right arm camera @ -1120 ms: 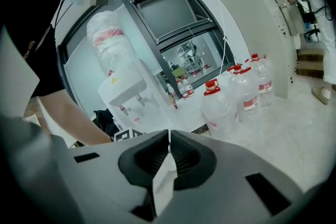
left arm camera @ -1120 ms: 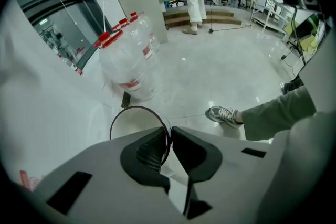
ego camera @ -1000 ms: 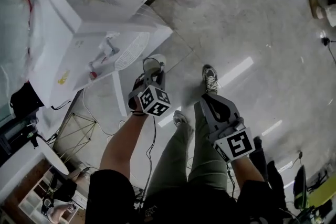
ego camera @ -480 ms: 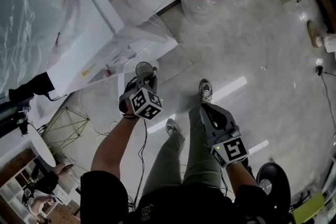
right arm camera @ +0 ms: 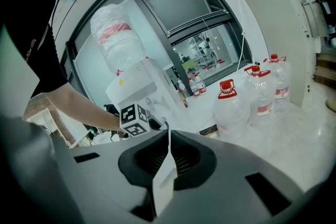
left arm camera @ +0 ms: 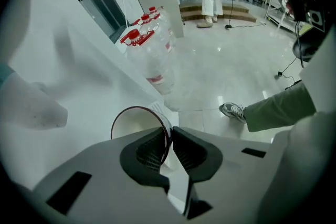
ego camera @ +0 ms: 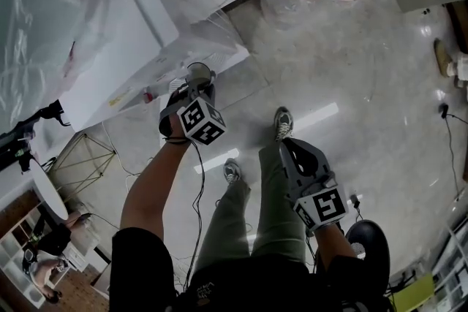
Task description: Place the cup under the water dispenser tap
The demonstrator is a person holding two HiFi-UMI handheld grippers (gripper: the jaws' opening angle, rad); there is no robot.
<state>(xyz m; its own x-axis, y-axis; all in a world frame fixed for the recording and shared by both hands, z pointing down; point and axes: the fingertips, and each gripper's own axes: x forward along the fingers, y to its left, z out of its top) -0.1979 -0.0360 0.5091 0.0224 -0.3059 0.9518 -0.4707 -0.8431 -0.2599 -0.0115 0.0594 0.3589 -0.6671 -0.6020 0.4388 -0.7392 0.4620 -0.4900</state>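
Carry step: L claw [ego camera: 196,90] nearly shut, pinching cup [ego camera: 199,74] by rim, centre-left of frame, just beside white dispenser [ego camera: 124,47]. R claw [ego camera: 291,150] shut, empty, lower right. Next, prob: ease cup under tap (hard to make out), upright, then release.

The left gripper [ego camera: 199,86] and right gripper [ego camera: 289,147] are grey moulded shells with black ribbed pads [left arm camera: 148,150], each bearing a black-and-white marker cube [ego camera: 201,122]; below the left cube hangs a thin dark cable [ego camera: 196,186], with olive-green trousers [ego camera: 276,219], grey laced trainers [ego camera: 281,123] and a black short-sleeved top [ego camera: 146,267].
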